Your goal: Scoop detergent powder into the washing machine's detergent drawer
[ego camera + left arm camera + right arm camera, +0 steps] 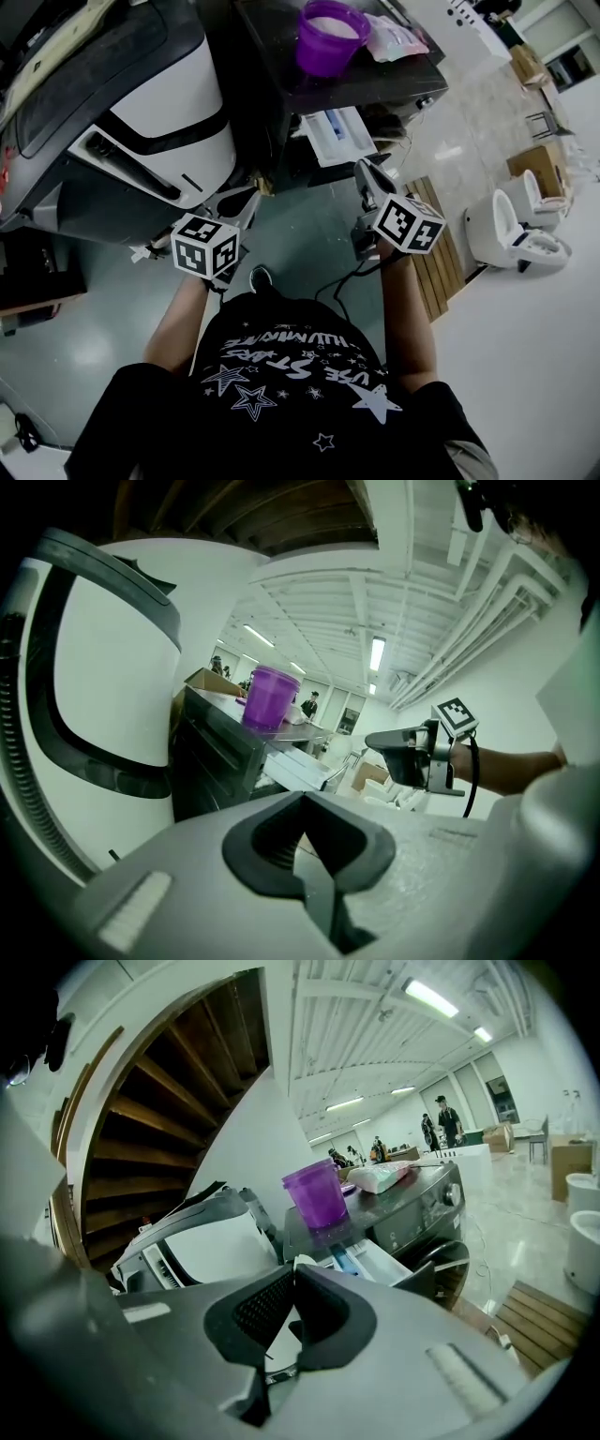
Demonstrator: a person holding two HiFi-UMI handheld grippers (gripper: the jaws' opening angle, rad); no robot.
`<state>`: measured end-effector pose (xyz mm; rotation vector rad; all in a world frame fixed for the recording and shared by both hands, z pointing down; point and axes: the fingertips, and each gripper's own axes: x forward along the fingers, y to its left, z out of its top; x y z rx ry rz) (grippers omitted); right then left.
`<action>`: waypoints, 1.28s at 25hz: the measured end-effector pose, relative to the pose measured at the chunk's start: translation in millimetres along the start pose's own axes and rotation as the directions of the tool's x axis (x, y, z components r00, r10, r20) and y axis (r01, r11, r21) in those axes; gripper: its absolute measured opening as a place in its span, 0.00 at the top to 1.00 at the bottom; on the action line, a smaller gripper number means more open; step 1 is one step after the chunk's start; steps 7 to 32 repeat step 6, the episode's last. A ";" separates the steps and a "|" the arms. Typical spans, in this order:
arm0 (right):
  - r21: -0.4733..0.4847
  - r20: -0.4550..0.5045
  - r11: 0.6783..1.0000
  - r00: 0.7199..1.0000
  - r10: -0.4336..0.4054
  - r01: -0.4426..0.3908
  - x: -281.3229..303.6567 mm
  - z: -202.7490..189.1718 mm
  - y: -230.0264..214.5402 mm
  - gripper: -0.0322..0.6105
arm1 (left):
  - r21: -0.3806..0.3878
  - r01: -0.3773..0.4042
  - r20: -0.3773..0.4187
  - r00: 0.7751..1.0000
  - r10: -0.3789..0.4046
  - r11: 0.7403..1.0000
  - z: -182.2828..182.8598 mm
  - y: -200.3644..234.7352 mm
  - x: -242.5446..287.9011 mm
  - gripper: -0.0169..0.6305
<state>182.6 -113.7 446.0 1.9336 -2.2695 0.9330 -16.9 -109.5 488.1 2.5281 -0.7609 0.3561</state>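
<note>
A purple cup point(328, 36) point(270, 697) point(317, 1194) stands on top of the dark washing machine point(398, 82) point(417, 1202), next to a pale detergent bag point(392, 39) point(380, 1177). Below the cup the white detergent drawer point(336, 134) point(364, 1262) point(298, 771) is pulled out. My left gripper point(236, 202) point(302, 803) hovers low, left of the drawer, its jaws together on nothing. My right gripper point(370, 180) point(292, 1269) point(405, 752) sits a short way in front of the drawer, also shut and empty. No scoop shows in any view.
A white and grey appliance point(141, 103) point(206, 1241) leans at the left. A wooden slat platform point(439, 251) and a white toilet point(514, 234) lie to the right, with cardboard boxes point(536, 161) beyond. A wooden staircase point(159, 1101) rises overhead. People stand far off.
</note>
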 end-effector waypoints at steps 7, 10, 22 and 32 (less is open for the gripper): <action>0.030 0.019 1.000 1.000 -0.007 0.007 -24.7 -10.5 -5.1 0.90 | 0.028 0.031 -0.028 0.999 -0.030 0.999 -9.0 -27.2 0.2 0.97; 0.030 0.019 1.000 1.000 -0.007 0.007 -24.7 -10.5 -5.1 0.90 | 0.028 0.031 -0.028 0.999 -0.030 0.999 -9.0 -27.2 0.2 0.97; 0.030 0.019 1.000 1.000 -0.007 0.007 -24.7 -10.5 -5.1 0.90 | 0.028 0.031 -0.028 0.999 -0.030 0.999 -9.0 -27.2 0.2 0.97; 0.030 0.019 1.000 1.000 -0.007 0.007 -24.7 -10.5 -5.1 0.90 | 0.028 0.031 -0.028 0.999 -0.030 0.999 -9.0 -27.2 0.2 0.97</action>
